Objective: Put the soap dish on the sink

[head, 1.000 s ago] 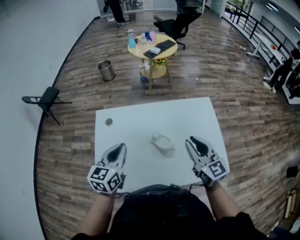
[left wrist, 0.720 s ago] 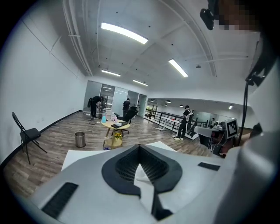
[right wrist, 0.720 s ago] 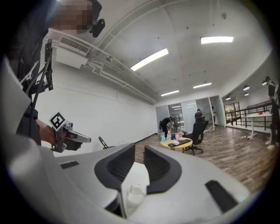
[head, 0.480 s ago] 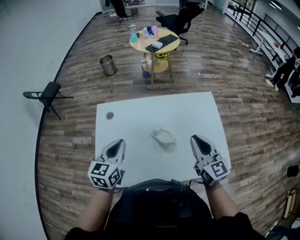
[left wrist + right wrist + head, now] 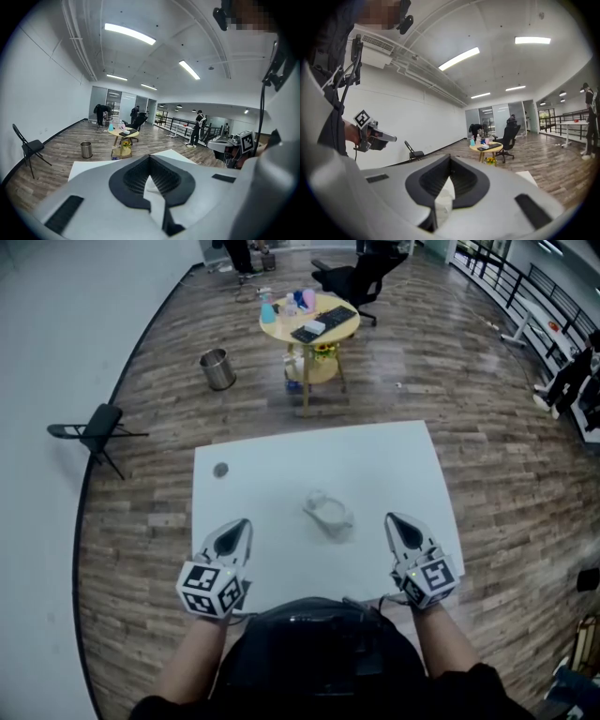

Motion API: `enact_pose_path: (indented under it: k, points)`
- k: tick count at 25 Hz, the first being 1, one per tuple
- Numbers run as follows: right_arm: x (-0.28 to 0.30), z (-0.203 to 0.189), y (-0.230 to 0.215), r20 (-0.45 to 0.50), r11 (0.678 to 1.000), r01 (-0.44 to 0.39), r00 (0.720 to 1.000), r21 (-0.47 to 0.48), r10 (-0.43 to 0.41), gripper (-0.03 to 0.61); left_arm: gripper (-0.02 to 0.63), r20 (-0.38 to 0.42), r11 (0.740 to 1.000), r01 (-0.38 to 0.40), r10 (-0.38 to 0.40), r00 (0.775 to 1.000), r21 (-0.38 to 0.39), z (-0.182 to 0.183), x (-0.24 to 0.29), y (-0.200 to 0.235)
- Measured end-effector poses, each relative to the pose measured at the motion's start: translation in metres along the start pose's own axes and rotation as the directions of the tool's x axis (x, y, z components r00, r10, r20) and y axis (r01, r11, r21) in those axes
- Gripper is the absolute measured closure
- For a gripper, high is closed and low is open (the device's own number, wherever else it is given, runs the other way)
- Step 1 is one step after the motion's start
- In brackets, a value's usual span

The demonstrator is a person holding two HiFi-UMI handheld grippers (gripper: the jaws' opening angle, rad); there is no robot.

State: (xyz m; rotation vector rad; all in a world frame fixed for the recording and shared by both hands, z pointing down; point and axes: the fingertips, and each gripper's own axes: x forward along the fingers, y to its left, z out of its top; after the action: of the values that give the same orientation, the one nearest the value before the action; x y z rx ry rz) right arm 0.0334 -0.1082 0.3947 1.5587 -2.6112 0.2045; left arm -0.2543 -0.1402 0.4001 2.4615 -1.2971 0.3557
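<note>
A small pale soap dish [image 5: 328,515] lies near the middle of the white table [image 5: 394,465]; its parts are too small to tell apart. A little grey round piece [image 5: 220,470] sits near the table's far left corner. My left gripper [image 5: 242,525] hovers over the near left of the table, shut and empty, to the left of the pale dish. My right gripper [image 5: 392,519] is over the near right, apart from the dish. Its jaws have just been closing and now stand shut with nothing between them [image 5: 450,161].
Beyond the table stand a round yellow side table [image 5: 309,322] with bottles and a keyboard, a metal bin [image 5: 217,369], a folding chair [image 5: 94,432] at the left and an office chair [image 5: 356,277]. People stand far off by the railing [image 5: 197,126].
The right gripper's jaws have closed from partly open to shut, and it has sunk a little toward the near edge. The left gripper has stayed in place.
</note>
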Motion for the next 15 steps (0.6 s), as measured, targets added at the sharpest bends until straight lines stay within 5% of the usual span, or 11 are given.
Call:
enact_pose_path:
  k: [15]
  points:
    - [0.012,-0.005,0.003,-0.006,0.999,-0.033,0.999,0.018,0.033,0.575,0.624,-0.011,0.999,-0.034,0.034,0.999,-0.014,-0.009,-0.007,0.004]
